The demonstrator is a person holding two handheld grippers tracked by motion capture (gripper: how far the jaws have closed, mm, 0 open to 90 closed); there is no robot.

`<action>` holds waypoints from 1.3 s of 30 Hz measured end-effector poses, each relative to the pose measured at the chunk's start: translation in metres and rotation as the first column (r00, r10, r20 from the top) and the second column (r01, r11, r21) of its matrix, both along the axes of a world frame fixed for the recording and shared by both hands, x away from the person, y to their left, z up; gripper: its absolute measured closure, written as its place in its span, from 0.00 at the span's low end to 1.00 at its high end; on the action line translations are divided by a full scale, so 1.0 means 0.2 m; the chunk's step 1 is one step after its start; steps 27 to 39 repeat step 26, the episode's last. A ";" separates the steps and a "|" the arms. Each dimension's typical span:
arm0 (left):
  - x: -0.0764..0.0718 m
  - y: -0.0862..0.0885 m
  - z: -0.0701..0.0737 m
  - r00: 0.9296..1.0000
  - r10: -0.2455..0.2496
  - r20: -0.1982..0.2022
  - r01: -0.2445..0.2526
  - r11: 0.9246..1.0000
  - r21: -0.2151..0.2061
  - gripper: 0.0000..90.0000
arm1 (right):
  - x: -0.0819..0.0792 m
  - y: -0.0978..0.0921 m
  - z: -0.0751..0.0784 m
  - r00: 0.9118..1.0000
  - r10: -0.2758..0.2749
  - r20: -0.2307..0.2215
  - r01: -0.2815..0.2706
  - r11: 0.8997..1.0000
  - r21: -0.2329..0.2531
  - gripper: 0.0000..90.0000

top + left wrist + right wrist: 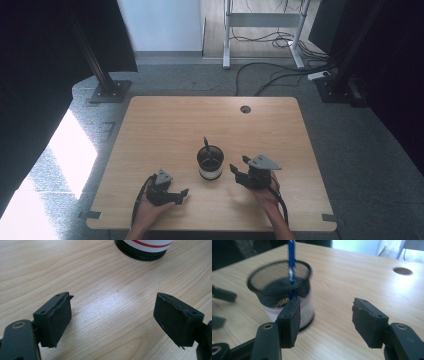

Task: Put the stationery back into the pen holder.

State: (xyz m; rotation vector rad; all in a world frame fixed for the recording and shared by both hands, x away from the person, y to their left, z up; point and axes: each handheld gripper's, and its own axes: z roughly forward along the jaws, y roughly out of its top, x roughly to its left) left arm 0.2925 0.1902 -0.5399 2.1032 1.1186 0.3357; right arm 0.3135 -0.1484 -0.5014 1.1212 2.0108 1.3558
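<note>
The mesh cup (210,162) stands upright near the middle of the table (165,125), between your two grippers, with a blue pen (205,144) standing in it. Your right gripper (239,165) sits just beside the cup; its jaws are spread wide with nothing between them, and the near jaw is close to the cup's wall without a visible grip. Your left gripper (181,196) rests low over the table, jaws also spread wide, holding nothing, near the cup's base (143,250).
</note>
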 end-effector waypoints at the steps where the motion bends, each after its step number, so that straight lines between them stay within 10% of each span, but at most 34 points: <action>1: 0.00 0.00 0.00 1.000 0.000 0.000 0.000 1.000 0.000 0.17 | -0.01 -0.03 -0.01 1.000 -0.010 -0.006 0.010 1.000 -0.006 0.43; 13: 0.00 0.01 0.00 1.000 0.006 0.002 -0.006 1.000 0.001 0.17 | -0.06 -0.20 -0.12 0.995 -0.077 -0.058 0.075 0.997 -0.030 0.43; 39: 0.00 0.01 0.01 1.000 0.008 0.007 -0.008 1.000 0.001 0.17 | -0.06 -0.21 -0.18 0.989 -0.111 -0.097 0.102 0.990 -0.100 0.35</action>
